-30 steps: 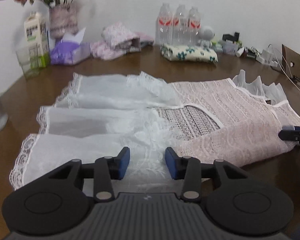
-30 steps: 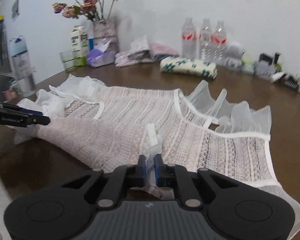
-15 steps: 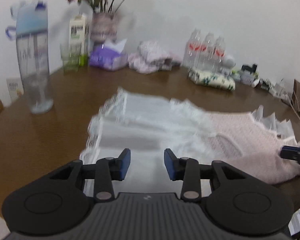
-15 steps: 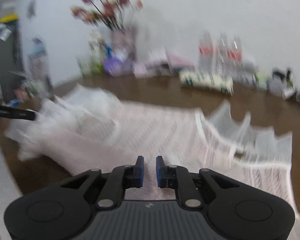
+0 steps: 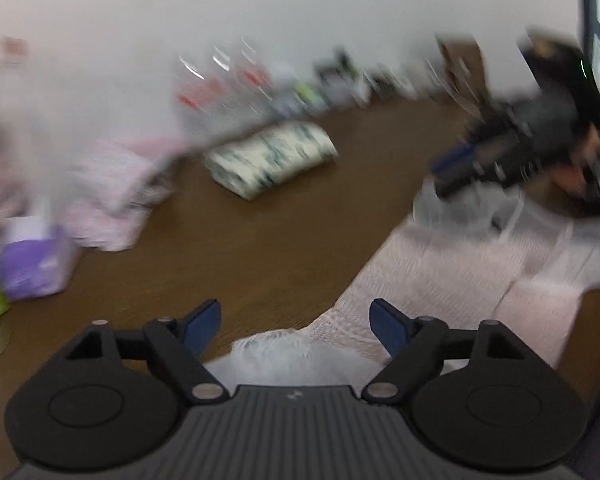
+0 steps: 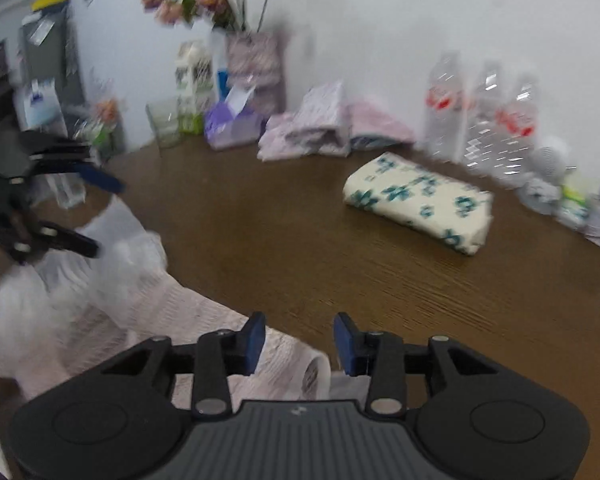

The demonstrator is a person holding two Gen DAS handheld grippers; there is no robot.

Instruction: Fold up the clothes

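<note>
A pink lace garment with white sheer frills (image 5: 452, 276) lies folded into a long band along the near edge of the brown table (image 5: 260, 240). My left gripper (image 5: 296, 322) is open and empty just above its white frilled end. My right gripper (image 6: 300, 338) is open and empty over the garment's pink end (image 6: 204, 320). Each gripper shows in the other's view, the right one (image 5: 500, 160) and the left one (image 6: 60, 208). Both views are motion-blurred.
A folded cream cloth with teal flowers (image 6: 420, 204) lies mid-table. Along the back wall stand folded pink clothes (image 6: 324, 128), a purple tissue box (image 6: 232, 128), a flower vase (image 6: 252, 64), a milk carton and three water bottles (image 6: 488, 116).
The garment went from spread flat to folded into a narrow band near the table edge. My right gripper, shut on its hem before, has opened. My left gripper opened wider and swung right.
</note>
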